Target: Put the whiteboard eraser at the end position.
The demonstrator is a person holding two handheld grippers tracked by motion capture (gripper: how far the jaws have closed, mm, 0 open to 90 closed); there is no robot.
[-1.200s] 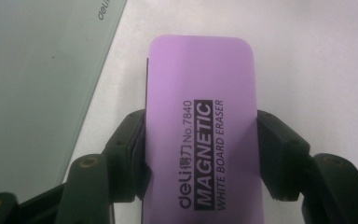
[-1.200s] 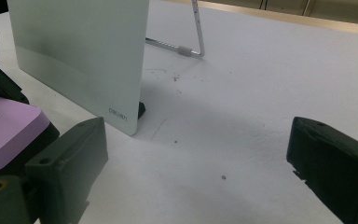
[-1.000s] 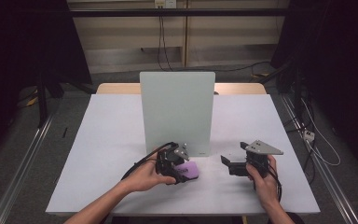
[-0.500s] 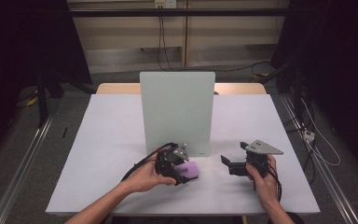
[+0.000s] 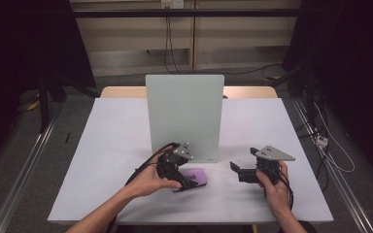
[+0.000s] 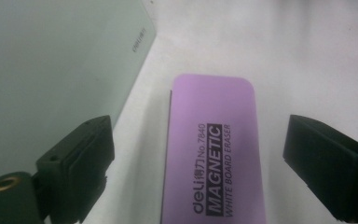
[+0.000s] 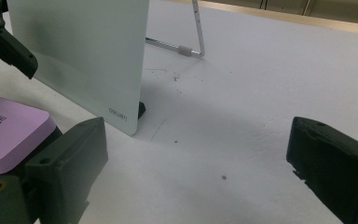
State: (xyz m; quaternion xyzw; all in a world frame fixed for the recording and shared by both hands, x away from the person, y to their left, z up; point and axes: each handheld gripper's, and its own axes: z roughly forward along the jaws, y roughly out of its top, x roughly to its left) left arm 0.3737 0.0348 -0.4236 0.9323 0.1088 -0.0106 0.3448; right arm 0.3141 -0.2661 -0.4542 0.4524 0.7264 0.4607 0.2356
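left gripper (image 6: pixel 193 154) jaws just popped wide, purple eraser (image 6: pixel 212 149) lies loose between them on the table (image 5: pixel 102 160); right gripper (image 7: pixel 193 172) jaws spread, holding nothing

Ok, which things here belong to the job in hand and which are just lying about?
In the job:
- purple whiteboard eraser, flat on the table
- left gripper, jaws just opened, straddling the eraser
- standing whiteboard

Lying about:
- right gripper, open
- white table

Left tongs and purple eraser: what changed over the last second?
The left tongs have just been opening, letting go of the purple whiteboard eraser, which lies flat between the jaws, untouched. The right tongs, the eraser's place and the standing whiteboard stayed as they were.
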